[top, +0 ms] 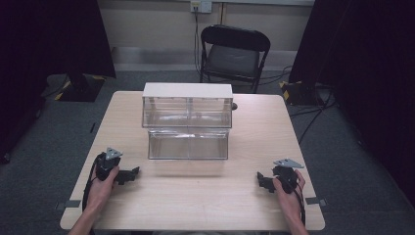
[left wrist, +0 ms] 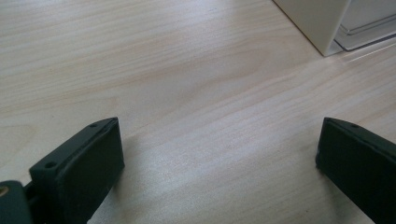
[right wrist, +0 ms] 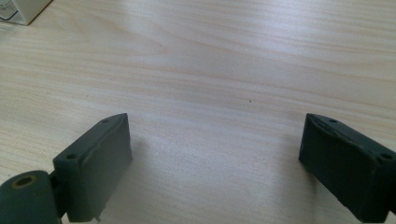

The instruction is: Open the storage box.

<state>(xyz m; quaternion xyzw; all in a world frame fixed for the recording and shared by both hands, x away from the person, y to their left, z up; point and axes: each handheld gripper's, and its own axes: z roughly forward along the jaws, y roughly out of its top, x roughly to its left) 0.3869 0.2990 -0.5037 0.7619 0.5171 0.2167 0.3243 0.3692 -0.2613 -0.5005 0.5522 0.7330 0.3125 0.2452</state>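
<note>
Drawer cabinet (top: 187, 121), clear-fronted with contents hard to make out, stands well beyond both the left gripper (top: 128, 175) and right gripper (top: 263, 181), jaws apart, holding nothing.

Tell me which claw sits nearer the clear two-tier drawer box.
Left. The left claw rests on the table just off the clear drawer box, near its front-left corner; the right claw lies farther off, beyond its front-right corner.

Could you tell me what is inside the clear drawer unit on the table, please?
The clear drawer unit looks empty: through its transparent fronts nothing shows in the upper or lower drawers. The white top hides the upper drawers' rear, so small items there cannot be excluded.
</note>
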